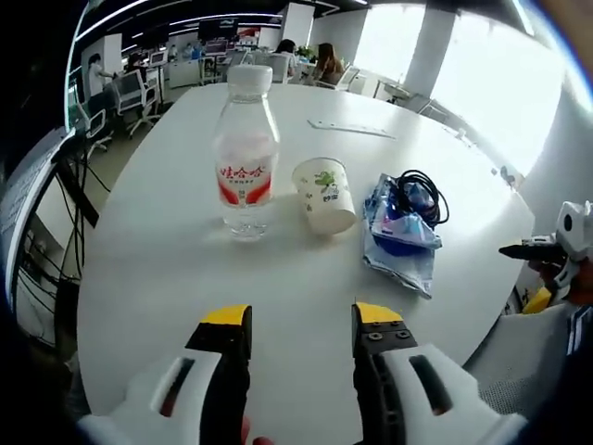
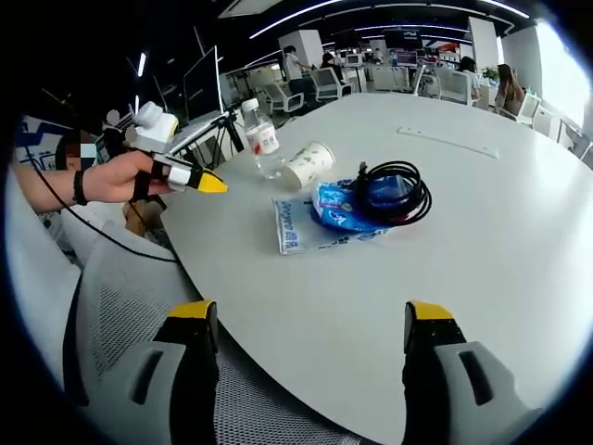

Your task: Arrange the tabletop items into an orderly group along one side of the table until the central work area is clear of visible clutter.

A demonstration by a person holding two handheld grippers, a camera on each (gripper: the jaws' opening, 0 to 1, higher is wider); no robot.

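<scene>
Table (image 1: 167,278), white and rounded, in an open office. Near its middle: clear water bottle (image 1: 246,153) with white cap and red label, standing upright; paper cup (image 1: 324,195) just beside it, tipped on its side, mouth toward the bottle in the right gripper view. Next along: blue plastic packet (image 1: 400,232) lying flat, black coiled cable (image 1: 424,193) resting on it. Packet print too blurred to read. Left claw (image 1: 301,324) low over the near table edge, jaws apart, gripping nothing. Right claw (image 2: 310,320) likewise spread wide and empty, above a grey mesh chair back (image 2: 120,278). Hand (image 2: 116,176) holding the left claw, partly hidden by its housing.
</scene>
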